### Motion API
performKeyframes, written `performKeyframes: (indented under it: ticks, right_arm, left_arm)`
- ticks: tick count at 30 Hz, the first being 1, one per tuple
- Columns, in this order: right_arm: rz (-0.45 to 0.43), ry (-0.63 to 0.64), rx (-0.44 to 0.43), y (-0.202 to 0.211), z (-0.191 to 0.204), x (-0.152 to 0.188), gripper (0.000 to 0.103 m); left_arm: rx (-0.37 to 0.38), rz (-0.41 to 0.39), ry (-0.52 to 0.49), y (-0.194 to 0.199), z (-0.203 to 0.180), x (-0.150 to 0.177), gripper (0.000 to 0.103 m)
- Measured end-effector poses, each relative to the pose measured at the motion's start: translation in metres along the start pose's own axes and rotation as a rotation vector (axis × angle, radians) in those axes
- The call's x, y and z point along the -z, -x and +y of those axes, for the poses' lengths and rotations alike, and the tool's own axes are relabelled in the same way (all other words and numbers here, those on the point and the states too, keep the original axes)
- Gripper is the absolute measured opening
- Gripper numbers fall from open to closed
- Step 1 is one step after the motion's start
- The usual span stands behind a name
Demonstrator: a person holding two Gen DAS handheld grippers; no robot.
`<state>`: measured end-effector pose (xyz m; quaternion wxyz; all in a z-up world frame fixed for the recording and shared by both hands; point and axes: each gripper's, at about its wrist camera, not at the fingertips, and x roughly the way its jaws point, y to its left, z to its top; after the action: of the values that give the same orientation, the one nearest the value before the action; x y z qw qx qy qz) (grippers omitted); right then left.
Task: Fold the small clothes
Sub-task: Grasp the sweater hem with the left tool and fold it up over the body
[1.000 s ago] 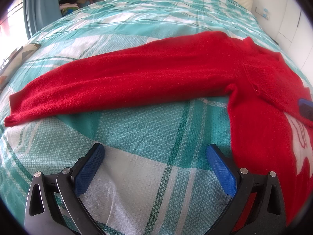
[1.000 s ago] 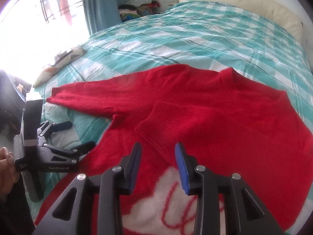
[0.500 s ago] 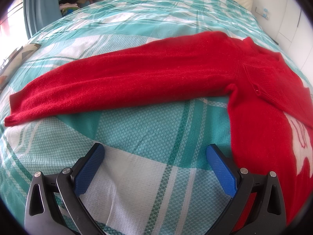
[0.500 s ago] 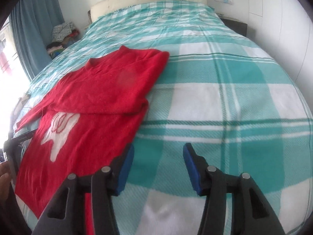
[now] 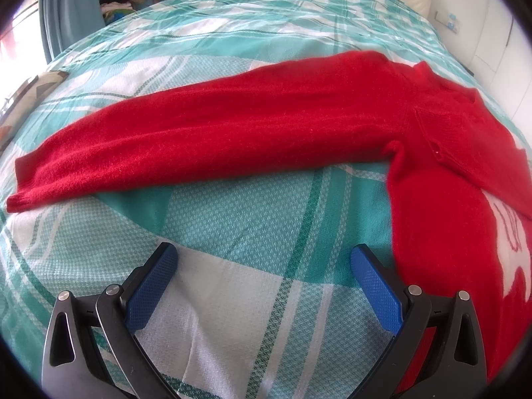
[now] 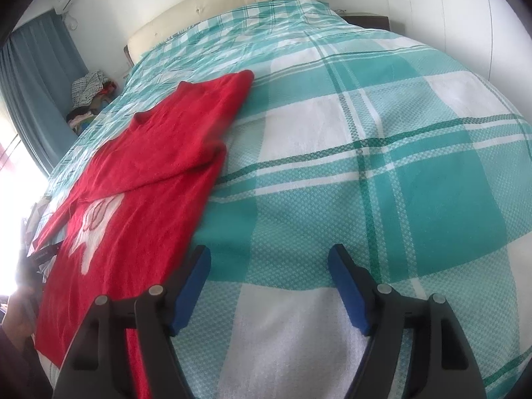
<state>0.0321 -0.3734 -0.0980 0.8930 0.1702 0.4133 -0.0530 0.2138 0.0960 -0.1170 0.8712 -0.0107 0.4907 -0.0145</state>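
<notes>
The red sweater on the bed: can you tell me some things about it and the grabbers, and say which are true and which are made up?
1. One sleeve of the sweater lies stretched out flat on the bedspread. True.
2. The other sleeve is folded over the sweater's body. True.
3. The left gripper is pinching the sleeve. False: its jaws are open over bare bedspread, with nothing between them.
4. The sweater has a white picture on its front. True.
5. The right gripper holds the sweater's hem. False: it is open and empty, beside the sweater; its jaws have just been opening.
</notes>
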Motion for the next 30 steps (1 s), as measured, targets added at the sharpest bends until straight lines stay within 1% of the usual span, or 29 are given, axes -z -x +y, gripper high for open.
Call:
performKeyframes:
  ticks: [3, 5, 7, 9, 11, 13, 15, 16, 18, 20, 21, 24, 25, 26, 27, 28, 29, 30]
  right_arm:
    - [-0.001, 0.017, 0.009, -0.001, 0.002, 0.001, 0.076]
    - [-0.003, 0.019, 0.009, -0.001, 0.002, 0.002, 0.076]
    - [-0.005, 0.016, 0.004, 0.0, 0.001, 0.003, 0.076]
    - [-0.004, 0.017, 0.005, -0.001, 0.001, 0.003, 0.077]
    - [-0.003, 0.023, 0.009, -0.001, 0.002, 0.002, 0.077]
    - [-0.002, 0.029, 0.013, -0.001, 0.003, 0.002, 0.078]
    - [-0.003, 0.03, 0.014, -0.001, 0.003, 0.002, 0.078]
    - [-0.003, 0.03, 0.014, -0.001, 0.003, 0.002, 0.078]
    - [-0.004, 0.031, 0.014, -0.001, 0.003, 0.002, 0.078]
    - [-0.007, 0.034, 0.017, -0.001, 0.004, 0.002, 0.078]
    - [-0.009, 0.036, 0.017, -0.001, 0.004, 0.003, 0.078]
    - [-0.016, 0.04, 0.017, 0.0, 0.004, 0.004, 0.078]
    - [-0.018, 0.041, 0.017, 0.0, 0.004, 0.004, 0.078]
    - [-0.019, 0.041, 0.018, 0.0, 0.004, 0.004, 0.078]
    - [-0.019, 0.043, 0.02, -0.001, 0.004, 0.004, 0.078]
    - [-0.019, 0.046, 0.024, -0.001, 0.004, 0.004, 0.078]
    - [-0.018, 0.051, 0.027, -0.001, 0.005, 0.004, 0.079]
    - [-0.017, 0.055, 0.029, -0.001, 0.006, 0.004, 0.079]
  left_arm:
    - [0.025, 0.067, -0.012, 0.012, 0.003, 0.001, 0.103]
    - [0.075, 0.085, -0.018, 0.031, 0.011, 0.0, 0.102]
    - [0.139, 0.051, -0.005, 0.058, 0.029, -0.006, 0.102]
    - [0.187, -0.003, 0.041, 0.088, 0.059, -0.02, 0.103]
    - [0.21, -0.053, 0.124, 0.11, 0.1, -0.039, 0.103]
    - [0.203, -0.082, 0.233, 0.12, 0.146, -0.055, 0.103]
    - [0.18, -0.071, 0.329, 0.11, 0.189, -0.063, 0.103]
    - [0.161, -0.048, 0.372, 0.099, 0.208, -0.065, 0.103]
    - [0.107, 0.024, 0.431, 0.071, 0.236, -0.059, 0.102]
    - [0.05, 0.082, 0.457, 0.044, 0.25, -0.049, 0.102]
    - [0.032, 0.094, 0.471, 0.036, 0.255, -0.042, 0.101]
    - [0.062, 0.071, 0.502, 0.024, 0.259, -0.038, 0.1]
    - [0.076, 0.055, 0.492, 0.023, 0.256, -0.04, 0.093]
    - [0.091, 0.049, 0.472, 0.022, 0.252, -0.042, 0.071]
    - [0.1, 0.063, 0.452, 0.018, 0.248, -0.045, 0.054]
    - [0.089, 0.088, 0.436, 0.013, 0.244, -0.045, 0.019]
    - [0.074, 0.103, 0.427, 0.01, 0.241, -0.046, 0.005]
    - [0.055, 0.099, 0.427, 0.012, 0.239, -0.047, 0.005]
